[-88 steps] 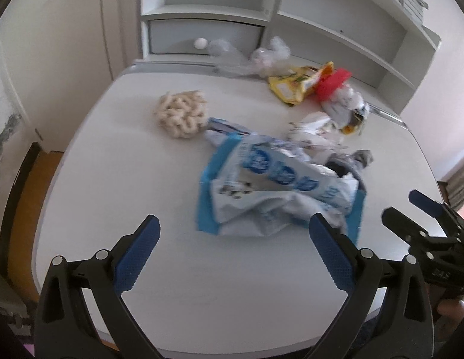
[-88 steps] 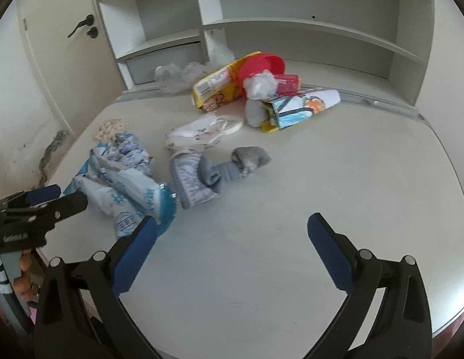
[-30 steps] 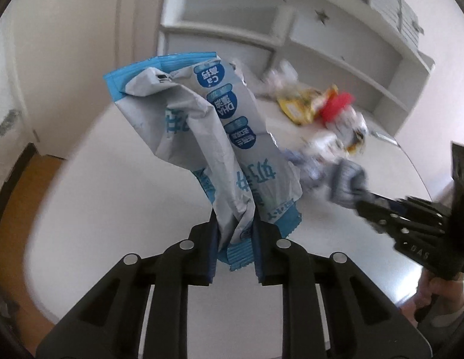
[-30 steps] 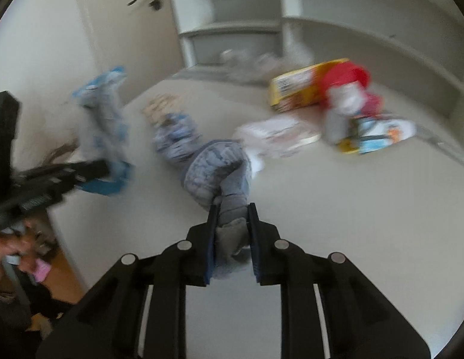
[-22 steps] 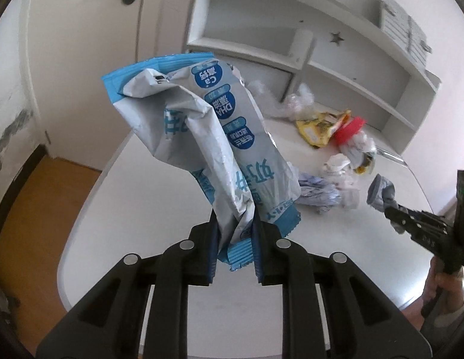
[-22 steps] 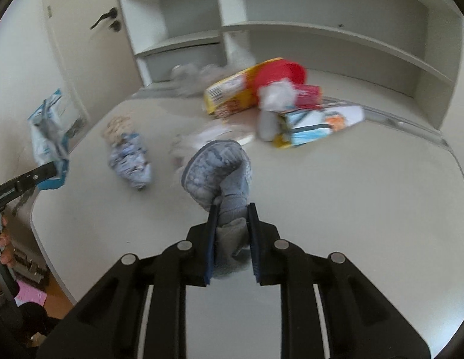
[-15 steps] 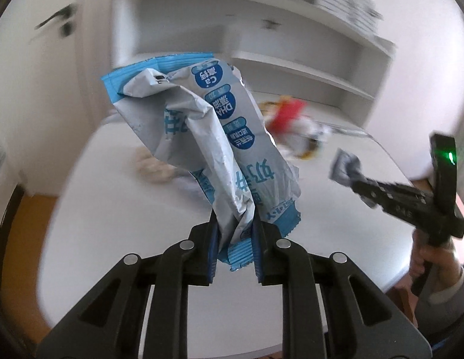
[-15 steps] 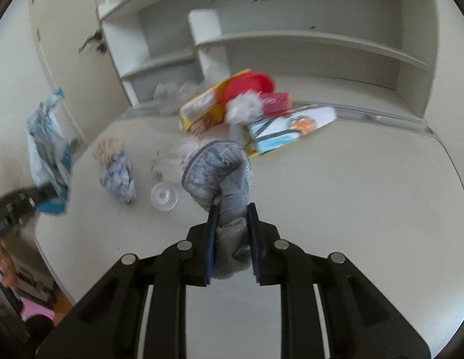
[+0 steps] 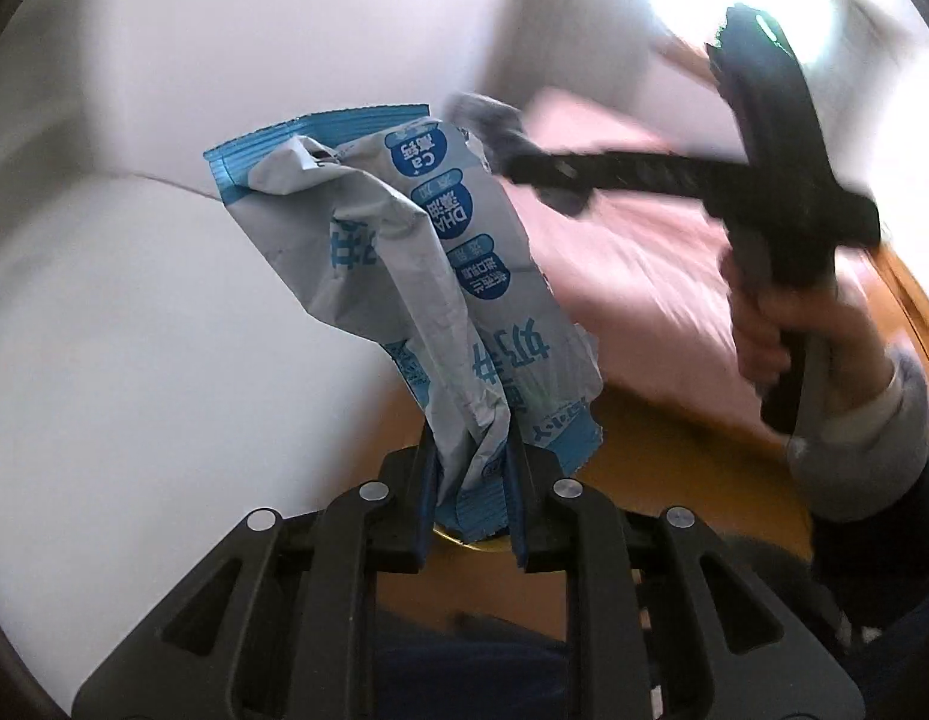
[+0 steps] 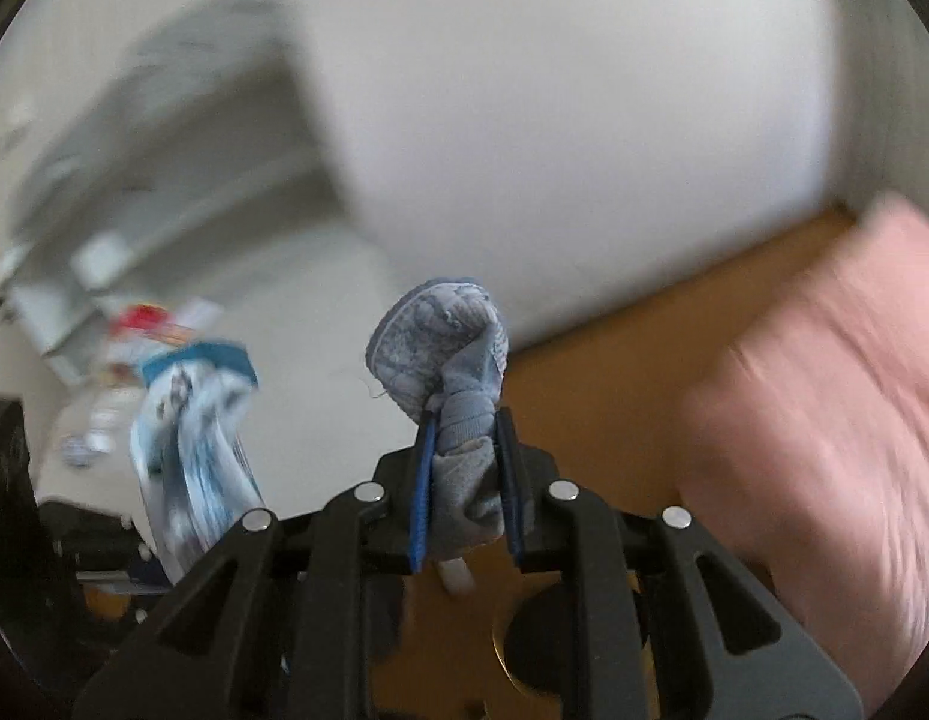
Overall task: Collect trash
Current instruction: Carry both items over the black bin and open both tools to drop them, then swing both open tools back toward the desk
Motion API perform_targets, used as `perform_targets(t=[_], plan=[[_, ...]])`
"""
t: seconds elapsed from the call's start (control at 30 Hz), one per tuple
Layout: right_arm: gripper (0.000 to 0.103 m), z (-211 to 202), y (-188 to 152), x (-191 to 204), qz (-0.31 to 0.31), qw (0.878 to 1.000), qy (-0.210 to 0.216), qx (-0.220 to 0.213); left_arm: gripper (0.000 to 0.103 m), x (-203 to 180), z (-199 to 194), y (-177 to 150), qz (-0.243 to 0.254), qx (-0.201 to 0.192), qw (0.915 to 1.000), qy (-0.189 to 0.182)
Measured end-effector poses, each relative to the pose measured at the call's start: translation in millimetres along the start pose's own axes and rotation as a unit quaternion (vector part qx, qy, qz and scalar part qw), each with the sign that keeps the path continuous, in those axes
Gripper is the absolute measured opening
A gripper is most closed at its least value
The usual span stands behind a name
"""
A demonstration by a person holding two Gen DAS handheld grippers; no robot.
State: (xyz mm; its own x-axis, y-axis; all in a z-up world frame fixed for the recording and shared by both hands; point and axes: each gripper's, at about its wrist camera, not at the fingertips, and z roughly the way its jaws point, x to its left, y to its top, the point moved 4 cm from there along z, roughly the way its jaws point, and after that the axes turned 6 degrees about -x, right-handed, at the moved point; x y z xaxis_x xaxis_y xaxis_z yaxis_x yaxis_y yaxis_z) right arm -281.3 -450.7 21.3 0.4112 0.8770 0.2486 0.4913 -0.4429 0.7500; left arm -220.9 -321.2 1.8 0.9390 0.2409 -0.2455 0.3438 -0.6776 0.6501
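Blurred trash (image 10: 158, 324) on white table (image 10: 320, 324)

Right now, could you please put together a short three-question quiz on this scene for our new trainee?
1. True or false: the left gripper is shut on a blue and white snack bag.
2. What does the right gripper hold: A) a red cup, B) a grey crumpled sock, C) nothing?
3. In the left wrist view, what colour is the soft surface behind the right gripper?

Key: 1 true; 2 B; 3 pink.
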Motion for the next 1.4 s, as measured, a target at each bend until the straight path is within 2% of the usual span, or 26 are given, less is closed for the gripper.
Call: perform_targets(t=[0.1, 0.13, 0.2, 0.23, 0.3, 0.4, 0.5, 0.53, 0.57, 0.6, 0.63, 0.67, 0.73, 0.77, 0.83, 0.87, 0.9, 0.93, 1.0, 1.1, 1.17, 1.2, 1.23, 1.3, 1.33, 1.4], plan=[[0.02, 33, -55, -68, 0.076, 0.994, -0.024, 0.074, 0.018, -16, 86, -26, -0.003, 0.097, 0.994, -0.05], [0.02, 51, -80, -91, 0.104, 0.988, -0.03, 0.108, 0.018, -15, 127, -43, -0.007, 0.142, 0.9881, -0.058], [0.02, 89, -129, -126, 0.156, 0.972, -0.036, 0.172, 0.018, -8, 173, -64, -0.021, 0.194, 0.9787, -0.063], [0.02, 103, -147, -137, 0.175, 0.965, -0.038, 0.194, 0.018, 1, 204, -78, -0.043, 0.226, 0.9705, -0.071], [0.02, 129, -182, -153, 0.203, 0.949, -0.039, 0.238, 0.018, 8, 234, -90, -0.061, 0.255, 0.9619, -0.077], [0.02, 152, -215, -167, 0.227, 0.932, -0.036, 0.279, 0.018, 24, 263, -102, -0.06, 0.276, 0.9568, -0.068], [0.021, 156, -217, -168, 0.237, 0.929, -0.027, 0.283, 0.022, 18, 272, -107, -0.069, 0.28, 0.9553, -0.064], [0.034, 158, -215, -169, 0.238, 0.929, -0.027, 0.284, 0.046, 20, 273, -107, -0.064, 0.279, 0.9563, -0.059], [0.071, 159, -212, -170, 0.24, 0.928, -0.028, 0.284, 0.065, 12, 274, -102, -0.062, 0.273, 0.9585, -0.055], [0.087, 157, -212, -171, 0.245, 0.927, -0.034, 0.282, 0.092, 16, 273, -97, -0.06, 0.258, 0.963, -0.049], [0.093, 155, -207, -174, 0.247, 0.93, -0.033, 0.271, 0.094, 13, 268, -90, -0.055, 0.235, 0.9695, -0.044], [0.093, 150, -204, -178, 0.246, 0.932, -0.034, 0.265, 0.094, 10, 265, -85, -0.054, 0.226, 0.9713, -0.05], [0.093, 147, -196, -177, 0.249, 0.934, -0.049, 0.252, 0.094, 9, 259, -78, -0.066, 0.225, 0.9703, -0.061], [0.093, 137, -189, -181, 0.247, 0.937, -0.073, 0.235, 0.094, 8, 257, -73, -0.068, 0.22, 0.9711, -0.062], [0.093, 115, -171, -186, 0.235, 0.945, -0.129, 0.187, 0.094, 1, 234, -56, -0.067, 0.184, 0.9783, -0.068], [0.093, 96, -155, -187, 0.221, 0.95, -0.167, 0.142, 0.094, -7, 212, -42, -0.058, 0.148, 0.9846, -0.073], [0.094, 76, -140, -185, 0.206, 0.955, -0.191, 0.097, 0.094, -12, 193, -32, -0.047, 0.12, 0.9887, -0.077], [0.096, 58, -130, -184, 0.193, 0.958, -0.204, 0.064, 0.095, -20, 158, -12, -0.024, 0.071, 0.9932, -0.089], [0.096, 21, -101, -168, 0.156, 0.958, -0.24, -0.007, 0.096, -27, 110, 4, 0.007, 0.029, 0.9951, -0.094], [0.096, -14, -71, -138, 0.117, 0.955, -0.26, -0.078, 0.096, -11, 24, 27, 0.03, -0.06, 0.997, -0.038], [0.096, -22, -58, -109, 0.105, 0.957, -0.248, -0.111, 0.096, 18, -35, 29, 0.026, -0.119, 0.9919, 0.036], [0.096, -21, -49, -95, 0.097, 0.96, -0.235, -0.121, 0.096, 31, -54, 26, 0.019, -0.131, 0.989, 0.067], [0.096, -20, -44, -83, 0.086, 0.963, -0.223, -0.125, 0.096, 59, -83, 18, -0.002, -0.139, 0.9829, 0.12], [0.096, -5, -28, -38, 0.05, 0.971, -0.198, -0.125, 0.096, 92, -115, 2, -0.038, -0.136, 0.9758, 0.167], [0.096, 2, -24, -19, 0.037, 0.973, -0.187, -0.129, 0.096, 124, -143, -19, -0.078, -0.134, 0.9673, 0.201], [0.096, 17, -12, 29, 0.004, 0.979, -0.154, -0.136, 0.096, 158, -178, -50, -0.134, -0.137, 0.9497, 0.247]])
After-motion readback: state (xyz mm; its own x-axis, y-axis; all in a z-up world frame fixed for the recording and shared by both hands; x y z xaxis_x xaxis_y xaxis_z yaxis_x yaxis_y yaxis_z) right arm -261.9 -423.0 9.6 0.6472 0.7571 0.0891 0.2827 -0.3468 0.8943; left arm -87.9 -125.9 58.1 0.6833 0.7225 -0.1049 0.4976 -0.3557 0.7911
